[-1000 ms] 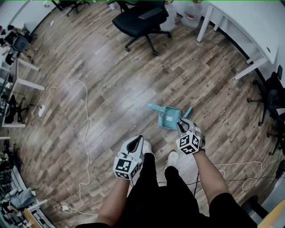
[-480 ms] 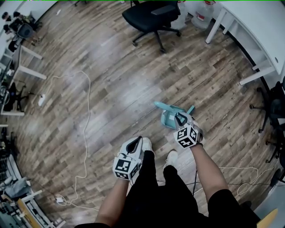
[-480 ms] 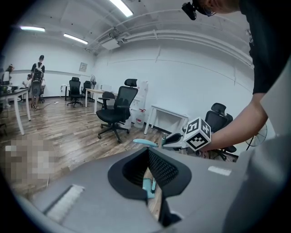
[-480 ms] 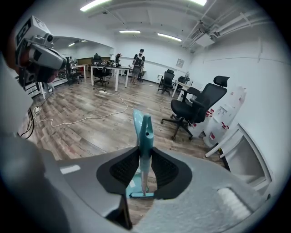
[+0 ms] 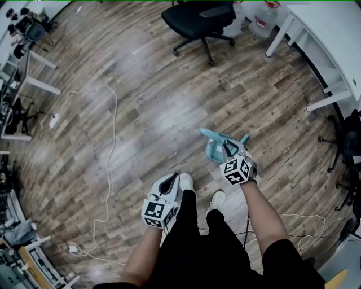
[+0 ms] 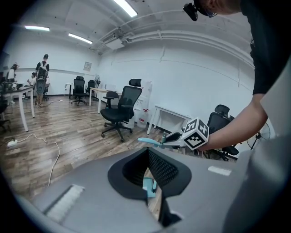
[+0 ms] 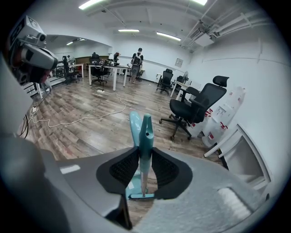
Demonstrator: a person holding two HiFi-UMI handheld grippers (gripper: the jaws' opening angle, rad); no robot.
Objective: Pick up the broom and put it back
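A teal broom handle stands upright between the pads of my right gripper, which is shut on it. Its jaws have just eased a little wider, with the handle still gripped. The broom's head shows below, through the jaws. A second teal handle rises just behind, belonging to the teal dustpan. In the head view my right gripper sits over that dustpan. My left gripper hangs near the person's left shoe, shut, nothing in it. The left gripper view shows the right gripper ahead.
A black office chair stands ahead on the wood floor. A white cable runs down the left side. A white desk and water bottles line the right wall. People stand far off by desks.
My right gripper, with the broom and the dustpan, has shifted a little forward across the floor. The left gripper has drifted slightly. The head view has swung, so the chair sits further right.
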